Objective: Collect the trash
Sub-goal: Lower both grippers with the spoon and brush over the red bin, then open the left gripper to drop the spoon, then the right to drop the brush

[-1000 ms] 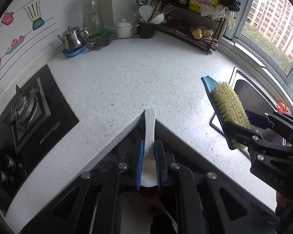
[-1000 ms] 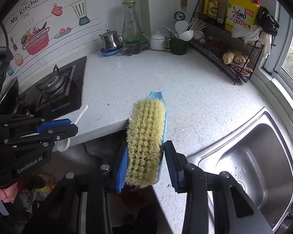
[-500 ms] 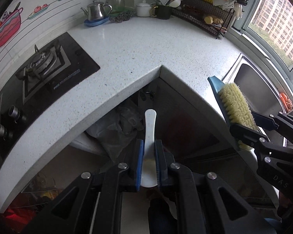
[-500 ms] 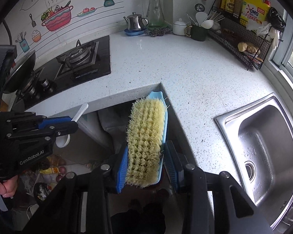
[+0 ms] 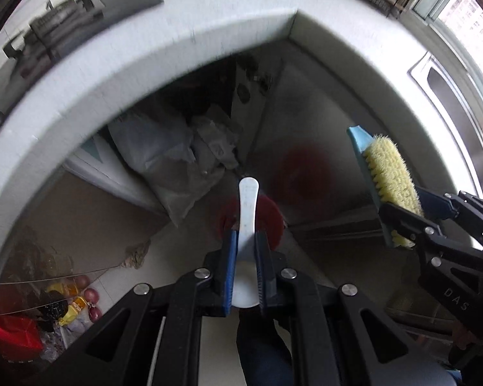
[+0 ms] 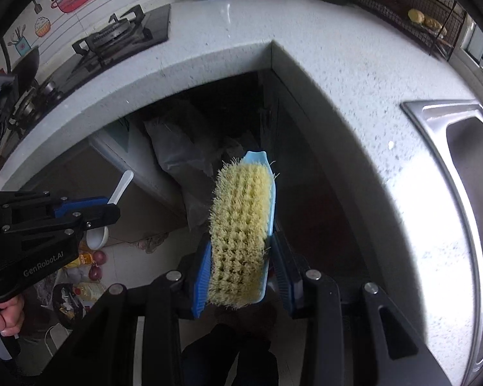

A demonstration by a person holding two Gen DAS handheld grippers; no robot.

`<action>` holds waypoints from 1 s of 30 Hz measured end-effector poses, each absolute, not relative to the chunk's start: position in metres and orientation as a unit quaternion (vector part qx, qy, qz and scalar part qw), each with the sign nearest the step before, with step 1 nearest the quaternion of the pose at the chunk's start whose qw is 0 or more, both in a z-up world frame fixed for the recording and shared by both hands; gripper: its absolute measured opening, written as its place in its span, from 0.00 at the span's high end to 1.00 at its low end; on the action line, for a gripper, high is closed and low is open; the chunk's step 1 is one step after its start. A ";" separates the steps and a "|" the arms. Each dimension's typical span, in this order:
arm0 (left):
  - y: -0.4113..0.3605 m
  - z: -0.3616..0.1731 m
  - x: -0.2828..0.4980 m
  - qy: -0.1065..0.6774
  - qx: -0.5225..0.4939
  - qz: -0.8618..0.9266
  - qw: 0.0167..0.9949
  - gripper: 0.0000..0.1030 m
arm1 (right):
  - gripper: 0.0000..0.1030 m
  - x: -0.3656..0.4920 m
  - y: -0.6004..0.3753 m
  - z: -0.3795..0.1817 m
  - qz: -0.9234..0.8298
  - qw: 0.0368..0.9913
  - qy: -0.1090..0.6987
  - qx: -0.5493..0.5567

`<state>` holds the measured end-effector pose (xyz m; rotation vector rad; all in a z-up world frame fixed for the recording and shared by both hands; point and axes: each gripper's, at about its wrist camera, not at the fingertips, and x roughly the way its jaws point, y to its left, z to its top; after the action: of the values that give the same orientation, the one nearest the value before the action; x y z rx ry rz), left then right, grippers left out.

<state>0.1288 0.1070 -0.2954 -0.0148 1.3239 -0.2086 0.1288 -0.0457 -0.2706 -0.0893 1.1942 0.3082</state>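
1. Plainly, the task's things are in the air: a white spoon (image 5: 248, 199) stands clenched between the blue pads of the left gripper (image 5: 245, 257), handle pointing forward and its bowl back between the jaws, and a blue-backed scrubbing brush (image 6: 241, 228) with yellow bristles is pinched across its width by the right gripper (image 6: 241, 257).
2. Both are held out past the edge of the white speckled counter (image 6: 338, 74), over the floor in front of the open corner below it, not over the worktop.
3. Directly beneath the spoon in the left wrist view sits something round and red (image 5: 267, 218), blurred; I judge it may be a bin, but cannot tell.
4. Further back under the counter lie crumpled grey plastic bags (image 5: 164, 157), and at the lower left a scatter of packets and onions on the floor (image 5: 67, 302).
5. Beyond that are the gas hob (image 6: 119, 38) on the left and the steel sink (image 6: 467, 173) on the right, both well apart from the held items.
6. Step in hand, as I read it: carrying the two pieces to the place where trash is gathered, with neither yet let go.
7. The next move calls for bringing each gripper squarely above the receptacle, then parting the jaws, one at a time, so spoon and brush fall inside rather than onto the cluttered floor.
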 end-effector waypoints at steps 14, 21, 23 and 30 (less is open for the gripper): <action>0.093 -0.460 0.144 0.663 -0.011 -0.131 0.737 0.90 | 0.67 0.124 -0.051 -0.394 0.106 0.801 0.588 -0.011; 0.076 -0.489 0.143 0.672 0.008 -0.141 0.727 0.70 | 0.69 0.126 -0.063 -0.418 0.091 0.794 0.602 -0.013; 0.074 -0.491 0.144 0.670 0.007 -0.144 0.728 0.62 | 0.72 0.127 -0.067 -0.421 0.081 0.790 0.607 -0.013; 0.075 -0.482 0.149 0.656 0.021 -0.146 0.741 0.19 | 0.72 0.124 -0.073 -0.422 0.077 0.789 0.610 0.006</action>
<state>0.1487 0.0750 -0.4816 0.0464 1.4378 -0.3208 0.1244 -0.0726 -0.4219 0.0139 1.3140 0.1658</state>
